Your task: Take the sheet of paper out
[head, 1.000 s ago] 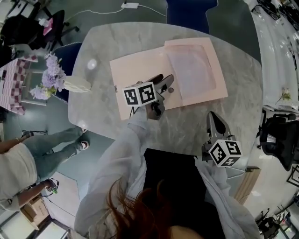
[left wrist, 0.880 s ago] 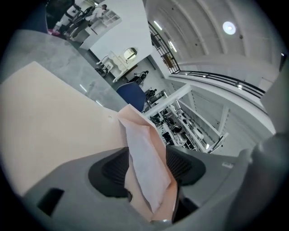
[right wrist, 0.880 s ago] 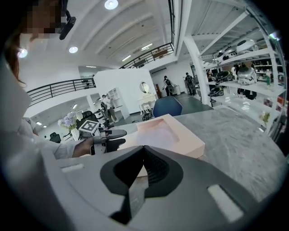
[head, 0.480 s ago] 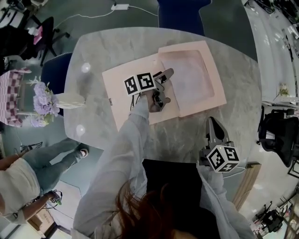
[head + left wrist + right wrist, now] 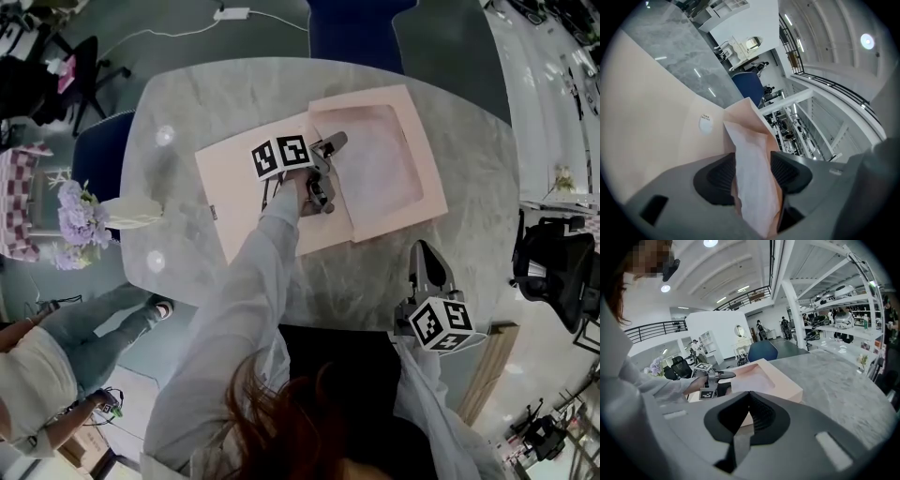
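Observation:
An open pale-pink box [image 5: 427, 178] lies on the marble table [image 5: 469, 244], its lid flap [image 5: 234, 187] spread to the left. A thin whitish sheet of paper [image 5: 375, 159] lines the tray. My left gripper [image 5: 330, 171] reaches over the tray's left wall. In the left gripper view the sheet's raised edge [image 5: 750, 140] stands between the two pads, and the left gripper's [image 5: 752, 171] jaws are closing around it with a gap still showing. My right gripper [image 5: 424, 251] hovers near the table's front edge, shut and empty; the right gripper [image 5: 749, 416] looks toward the box [image 5: 787, 390].
A vase of purple flowers [image 5: 80, 206] lies at the table's left edge. Blue chairs [image 5: 352, 23] stand behind and to the left of the table. A person [image 5: 47, 366] stands on the floor at lower left. A black office chair [image 5: 553, 272] is at right.
My left gripper has travelled from the lid flap's near part over to the tray's left wall. The right gripper stays near the front edge.

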